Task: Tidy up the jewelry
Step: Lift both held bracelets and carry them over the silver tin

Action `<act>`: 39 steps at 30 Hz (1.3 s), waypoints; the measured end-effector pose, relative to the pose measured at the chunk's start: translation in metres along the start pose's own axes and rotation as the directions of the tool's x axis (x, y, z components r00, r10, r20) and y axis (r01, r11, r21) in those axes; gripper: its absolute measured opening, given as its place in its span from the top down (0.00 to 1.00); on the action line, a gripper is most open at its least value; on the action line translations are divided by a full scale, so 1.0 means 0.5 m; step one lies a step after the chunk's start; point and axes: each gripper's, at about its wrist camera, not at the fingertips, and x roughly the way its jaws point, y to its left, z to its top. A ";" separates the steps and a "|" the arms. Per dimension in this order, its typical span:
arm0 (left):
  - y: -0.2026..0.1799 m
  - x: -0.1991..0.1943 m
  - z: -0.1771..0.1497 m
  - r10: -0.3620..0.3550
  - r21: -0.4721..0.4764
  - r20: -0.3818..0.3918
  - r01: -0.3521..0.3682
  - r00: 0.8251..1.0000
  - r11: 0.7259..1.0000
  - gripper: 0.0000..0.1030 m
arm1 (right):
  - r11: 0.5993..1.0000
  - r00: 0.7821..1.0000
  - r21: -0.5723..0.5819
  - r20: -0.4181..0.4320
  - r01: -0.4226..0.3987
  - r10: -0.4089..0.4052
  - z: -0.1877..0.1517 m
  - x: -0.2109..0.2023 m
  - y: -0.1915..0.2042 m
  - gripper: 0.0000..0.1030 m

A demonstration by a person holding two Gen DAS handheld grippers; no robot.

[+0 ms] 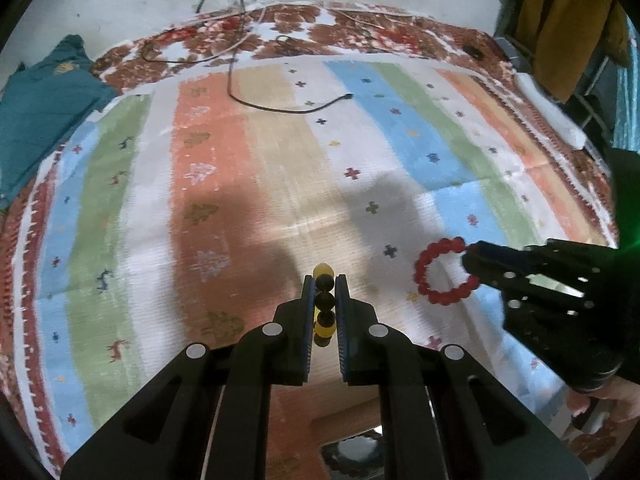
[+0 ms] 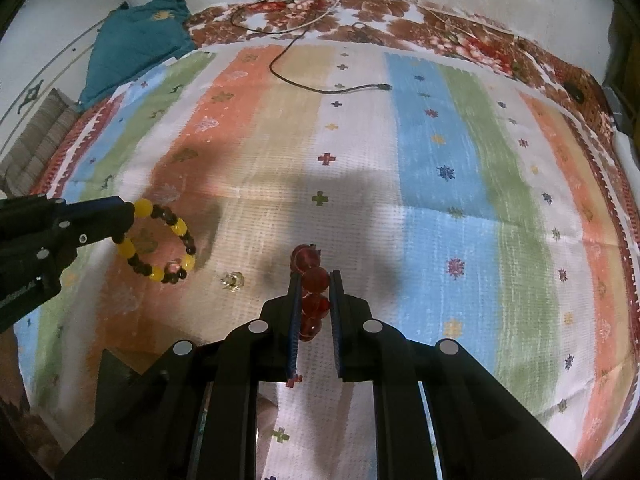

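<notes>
A: So where's the jewelry rn?

B: Both pieces are up off the striped bedspread (image 2: 360, 152). Left gripper (image 1: 325, 286) pinches the yellow-and-black bracelet (image 2: 160, 242), right gripper (image 2: 315, 280) pinches the red bead bracelet (image 1: 442, 272).

A: Step?

B: Carrying, I'd say; no box or tray in view, so next move needs a spot picked, then a gentle release. Small clear trinket (image 2: 233, 280) lies on the cloth btw.

A: Room?

B: Black cable (image 1: 288, 108) across the bed, teal cloth (image 1: 44, 100) at its left edge, mustard garment (image 1: 560, 20) hanging on the right.
</notes>
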 end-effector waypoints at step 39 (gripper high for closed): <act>-0.028 -0.153 -0.093 -0.008 -0.023 0.120 0.010 0.993 1.000 0.91 | 0.996 0.989 -0.085 0.141 -0.039 0.051 -0.077 -0.151 0.084 0.86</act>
